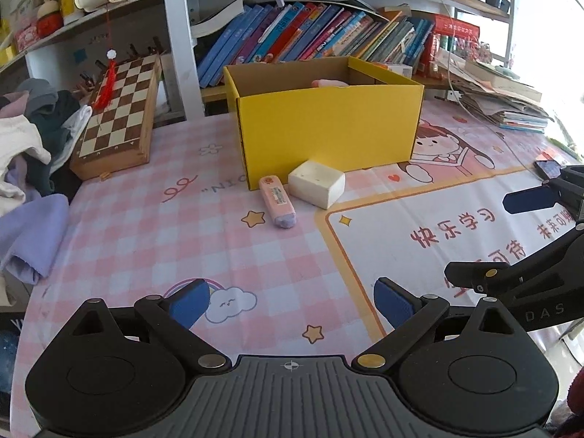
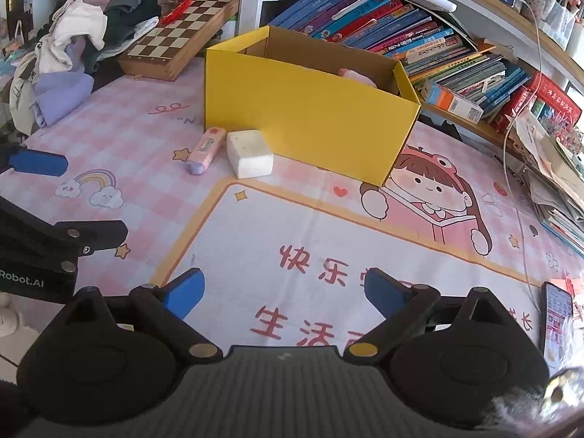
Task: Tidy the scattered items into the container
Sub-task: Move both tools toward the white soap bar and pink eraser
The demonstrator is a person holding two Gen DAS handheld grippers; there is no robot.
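Observation:
A yellow cardboard box [image 1: 325, 124] [image 2: 303, 113] stands open on the pink checked table mat, with a pink item [image 1: 328, 83] [image 2: 356, 75] just visible inside it. In front of the box lie a pink highlighter with a purple cap [image 1: 276, 200] [image 2: 205, 148] and a white block [image 1: 317, 182] [image 2: 250, 152], side by side. My left gripper [image 1: 292, 301] is open and empty, low over the mat, well short of both items. My right gripper [image 2: 284, 294] is also open and empty, over the mat's white panel.
A chessboard box [image 1: 116, 116] [image 2: 182, 45] and a heap of clothes [image 1: 25, 138] [image 2: 76, 58] lie at the left. Books [image 1: 310, 36] [image 2: 419, 43] fill the shelf behind the box. Paper stacks [image 2: 554, 179] and a phone [image 2: 556, 323] lie at the right.

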